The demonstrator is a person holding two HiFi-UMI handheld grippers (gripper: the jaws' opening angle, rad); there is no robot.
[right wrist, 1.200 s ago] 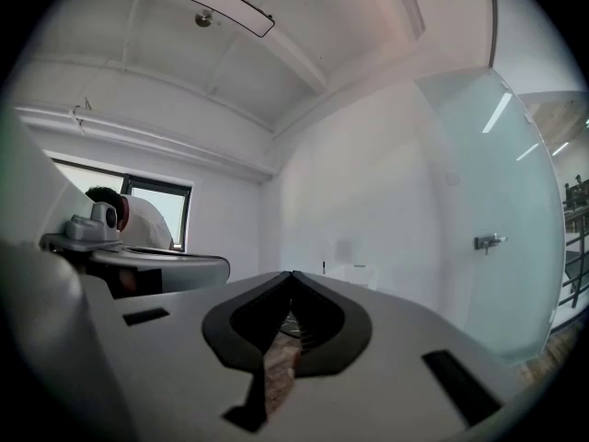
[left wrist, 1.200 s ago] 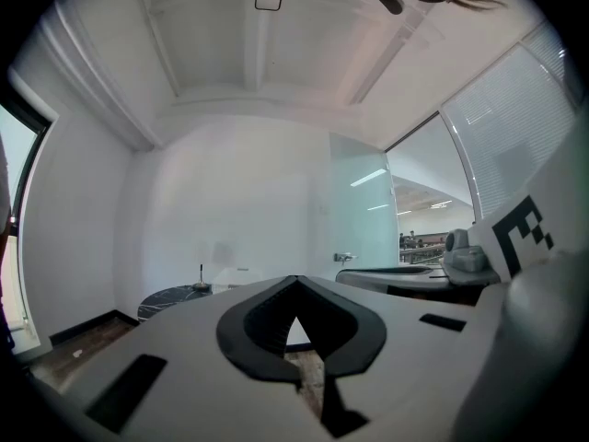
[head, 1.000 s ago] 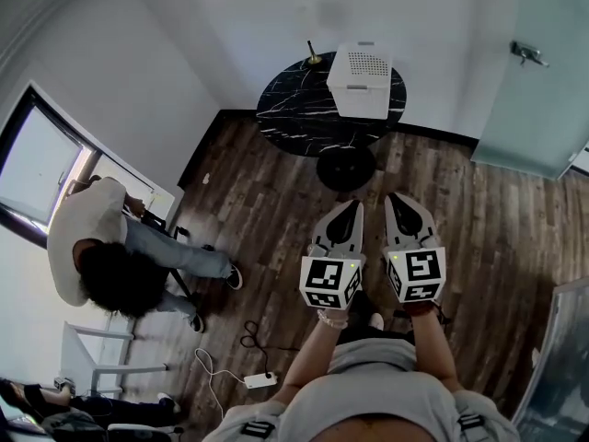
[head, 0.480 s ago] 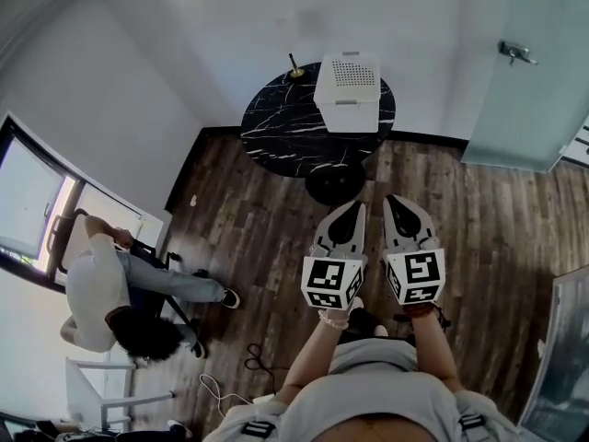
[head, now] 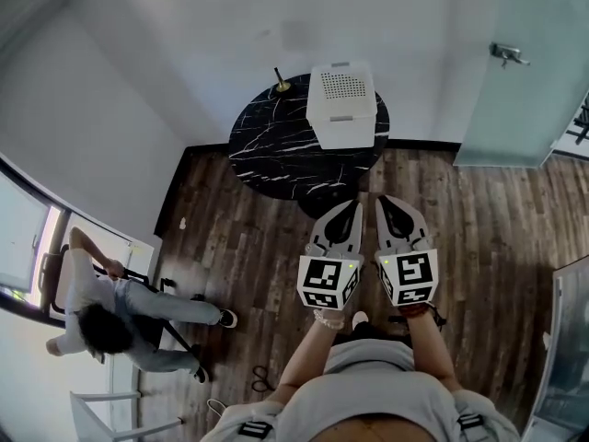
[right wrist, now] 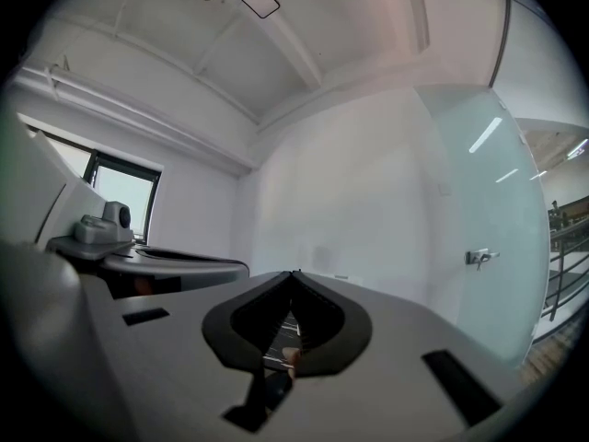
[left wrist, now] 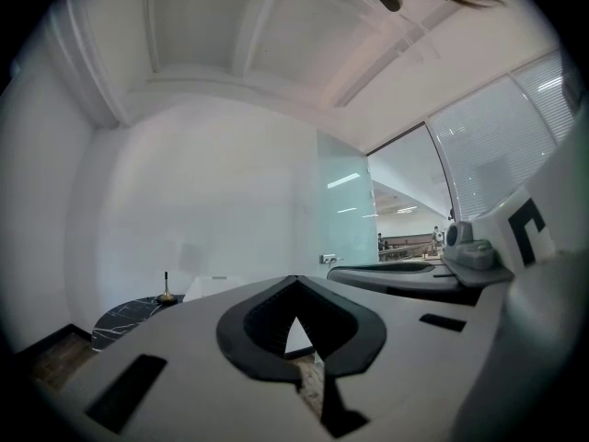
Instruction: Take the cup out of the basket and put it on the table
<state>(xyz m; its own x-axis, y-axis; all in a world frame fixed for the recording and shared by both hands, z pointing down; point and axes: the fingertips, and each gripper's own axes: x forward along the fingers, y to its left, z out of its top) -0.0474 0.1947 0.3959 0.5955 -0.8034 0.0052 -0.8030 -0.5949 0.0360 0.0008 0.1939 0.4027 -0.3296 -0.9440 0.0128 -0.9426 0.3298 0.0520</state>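
Observation:
A white basket [head: 341, 106] with a perforated top stands on a round black marble table [head: 276, 145] against the far wall. No cup shows in any view. My left gripper [head: 353, 204] and right gripper [head: 380, 198] are held side by side above the wood floor. Both point at the table's near edge, short of it. Each has its jaws closed together with nothing between them. In the left gripper view the shut left gripper [left wrist: 294, 278] fills the lower frame, with the table [left wrist: 124, 319] low at the left. The right gripper [right wrist: 294, 273] looks at the white wall.
A small brass stand with a thin rod [head: 280, 84] sits at the table's back left. A person sits on a chair [head: 106, 307] at the left by a window. A frosted glass door [head: 525, 90] with a handle [head: 506, 53] is at the right.
The view has moved closer to the table, which now sits lower and more central. The seated person has slid down and left in the picture. Both grippers stay shut, side by side.

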